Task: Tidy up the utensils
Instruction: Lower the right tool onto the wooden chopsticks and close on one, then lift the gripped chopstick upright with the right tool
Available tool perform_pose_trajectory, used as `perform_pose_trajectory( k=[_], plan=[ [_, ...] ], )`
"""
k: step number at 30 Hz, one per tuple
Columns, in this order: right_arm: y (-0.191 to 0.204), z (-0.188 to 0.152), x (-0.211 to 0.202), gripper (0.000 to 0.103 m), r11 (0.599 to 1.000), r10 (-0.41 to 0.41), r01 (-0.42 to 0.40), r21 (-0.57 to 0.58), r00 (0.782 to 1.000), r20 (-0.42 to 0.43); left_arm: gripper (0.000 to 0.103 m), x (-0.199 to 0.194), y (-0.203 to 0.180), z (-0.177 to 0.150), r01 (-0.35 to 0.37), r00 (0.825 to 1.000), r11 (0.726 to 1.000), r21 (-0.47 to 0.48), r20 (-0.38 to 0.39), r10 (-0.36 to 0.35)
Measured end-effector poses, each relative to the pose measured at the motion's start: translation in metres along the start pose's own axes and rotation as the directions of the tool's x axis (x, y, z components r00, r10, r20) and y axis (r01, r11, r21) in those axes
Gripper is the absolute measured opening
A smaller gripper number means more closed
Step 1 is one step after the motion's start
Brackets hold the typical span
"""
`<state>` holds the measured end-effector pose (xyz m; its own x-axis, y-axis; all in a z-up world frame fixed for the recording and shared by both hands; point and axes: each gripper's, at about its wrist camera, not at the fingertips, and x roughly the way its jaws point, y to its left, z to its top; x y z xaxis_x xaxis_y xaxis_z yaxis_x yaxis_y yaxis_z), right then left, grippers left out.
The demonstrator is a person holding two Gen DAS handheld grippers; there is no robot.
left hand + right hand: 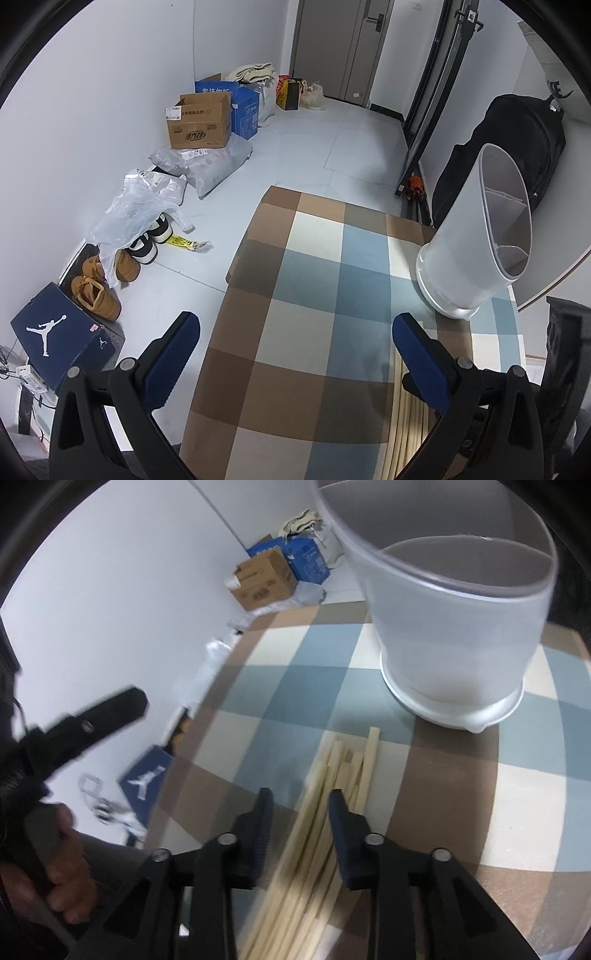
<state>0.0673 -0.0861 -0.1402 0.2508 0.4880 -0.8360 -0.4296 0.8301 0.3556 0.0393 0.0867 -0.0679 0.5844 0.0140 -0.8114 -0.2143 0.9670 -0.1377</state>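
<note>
Presently the chopsticks (325,812), a loose pale wooden bundle, lie flat on the table directly beneath the right gripper (301,830), their squared ends running out ahead of its tips. That claw stands partly open, straddling the bundle; its blue pads do not appear to press on any stick, though blur makes contact hard to rule out. Ahead of it and to its right stands the white holder (454,627), upright, divided inside, its compartments showing no utensils.

The left gripper (295,354) hovers wide open and empty; the holder (480,229) is ahead and to its right, and part of the bundle shows under its right finger.

Judgement: the pick-up step is in hand and nothing has yet been stowed. The next move calls for the right claw to settle lower, close on one or a few sticks, lift, tip them upright and lower them into a compartment. A poor grip risks scattering the rest.

Underneath is a checked tablecloth (295,686) of brown, blue and cream. Beyond the table edge, left of the left claw, lie cardboard boxes (201,120), plastic bags, shoes (99,295) and a dark shoe box (62,336) on a pale floor, with a door further off.
</note>
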Motion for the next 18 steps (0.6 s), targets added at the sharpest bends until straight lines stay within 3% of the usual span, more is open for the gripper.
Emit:
perform_pose_trajectory(
  k=[6,8,12,18],
  plan=[
    [0.012,-0.004,0.01,0.028,0.993,-0.097,0.096,-0.066,0.995,-0.008,0.101,0.001,0.006,0.0,-0.003,1.0,1.0,-0.017,0.002,0.003],
    [0.009,-0.003,0.01,0.008,0.992,-0.113,0.113,-0.056,0.994,-0.004,0.101,0.001,0.009,0.0,-0.002,1.0,1.0,-0.022,-0.002,0.002],
    [-0.009,0.001,0.007,0.004,0.996,-0.083,0.083,0.027,0.997,0.0,0.101,0.003,0.009,0.0,-0.004,1.0,1.0,-0.018,-0.004,0.004],
    [-0.03,0.001,-0.019,0.003,0.992,-0.022,0.012,0.125,0.997,0.075,0.101,0.008,0.002,-0.002,0.016,0.999,1.0,0.0,-0.028,-0.016]
  ],
)
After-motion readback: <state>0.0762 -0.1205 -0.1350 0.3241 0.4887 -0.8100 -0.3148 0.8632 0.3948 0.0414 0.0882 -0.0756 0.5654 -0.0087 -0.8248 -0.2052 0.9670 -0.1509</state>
